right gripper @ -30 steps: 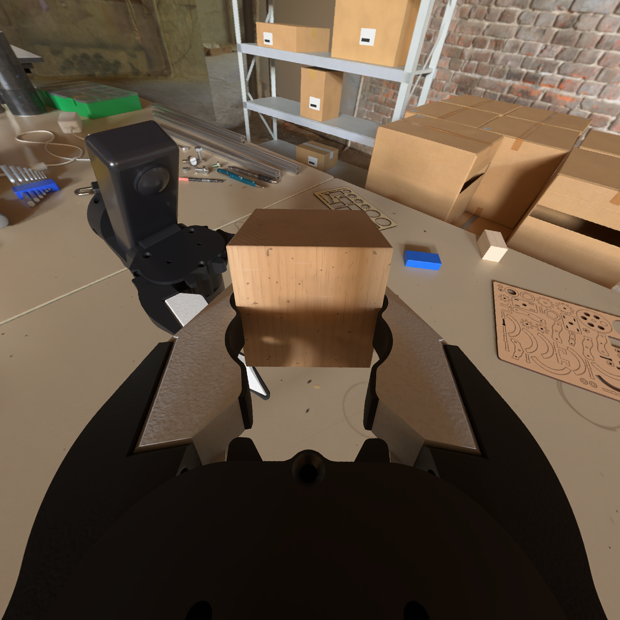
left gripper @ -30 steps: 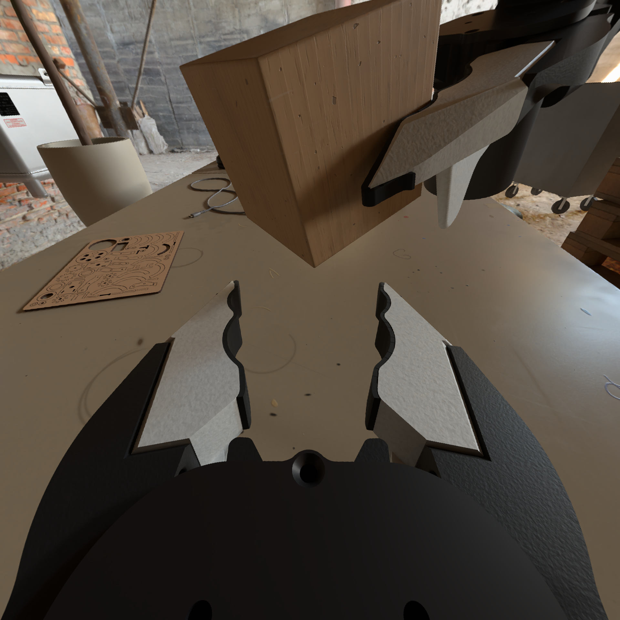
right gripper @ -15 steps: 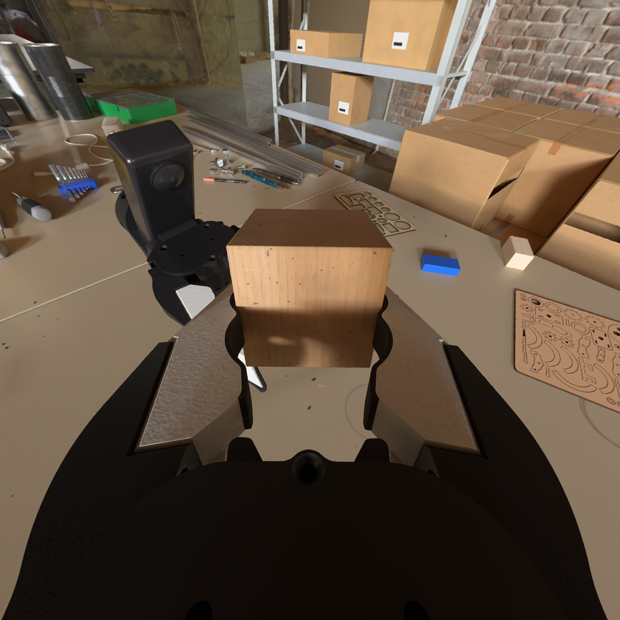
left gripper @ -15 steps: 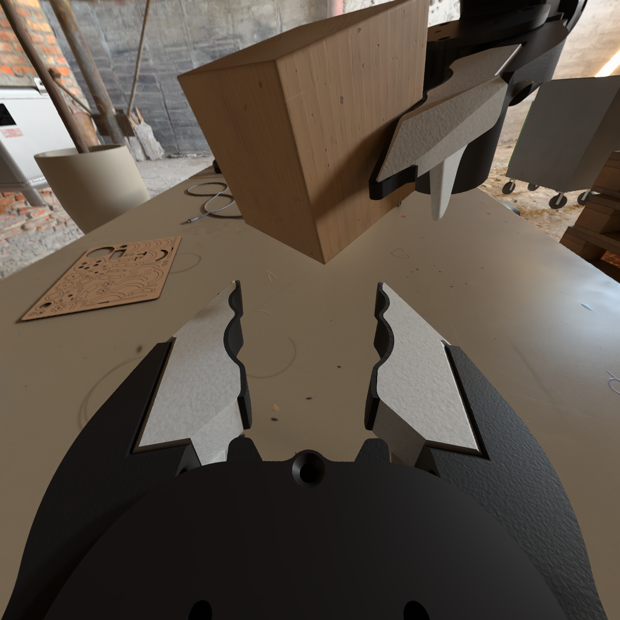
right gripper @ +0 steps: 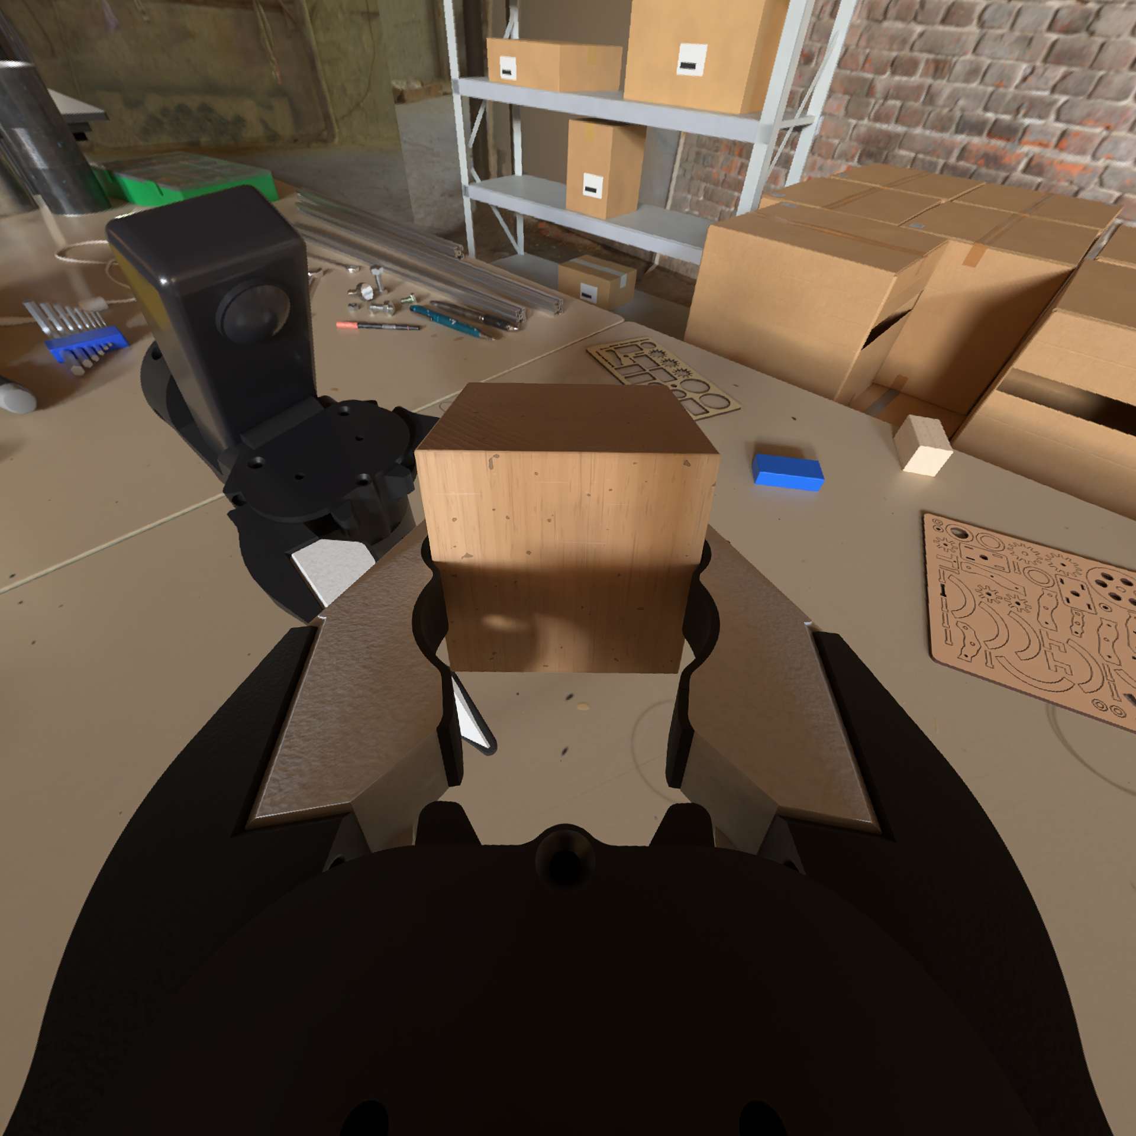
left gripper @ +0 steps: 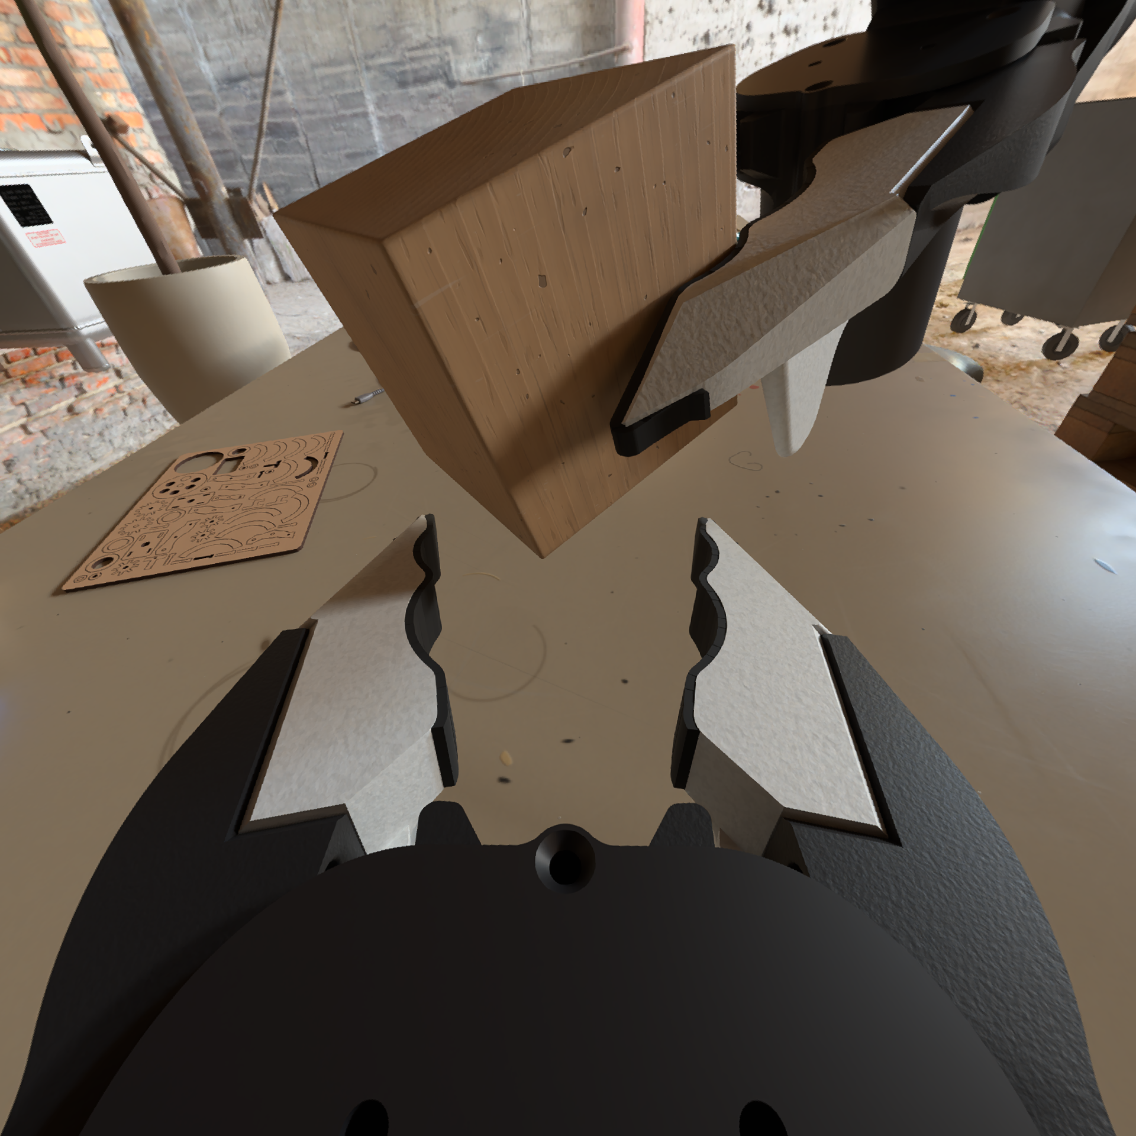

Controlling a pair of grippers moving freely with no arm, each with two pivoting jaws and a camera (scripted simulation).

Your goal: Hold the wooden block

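Note:
The wooden block, a large light-brown cube, is clamped between the fingers of my right gripper and held clear above the tan table. In the left wrist view the block hangs tilted, with one right-gripper finger pressed on its side. My left gripper is open and empty, just below and in front of the block's lowest corner, apart from it. The left gripper's black body shows to the left behind the block.
Cut-out plywood sheets lie on the table. A blue block, a small pale block and cardboard boxes are at the right. A beige cylinder stands far left. Tools lie beyond.
The block in the right gripper has come lower and closer to my open left gripper. Both grips are unchanged.

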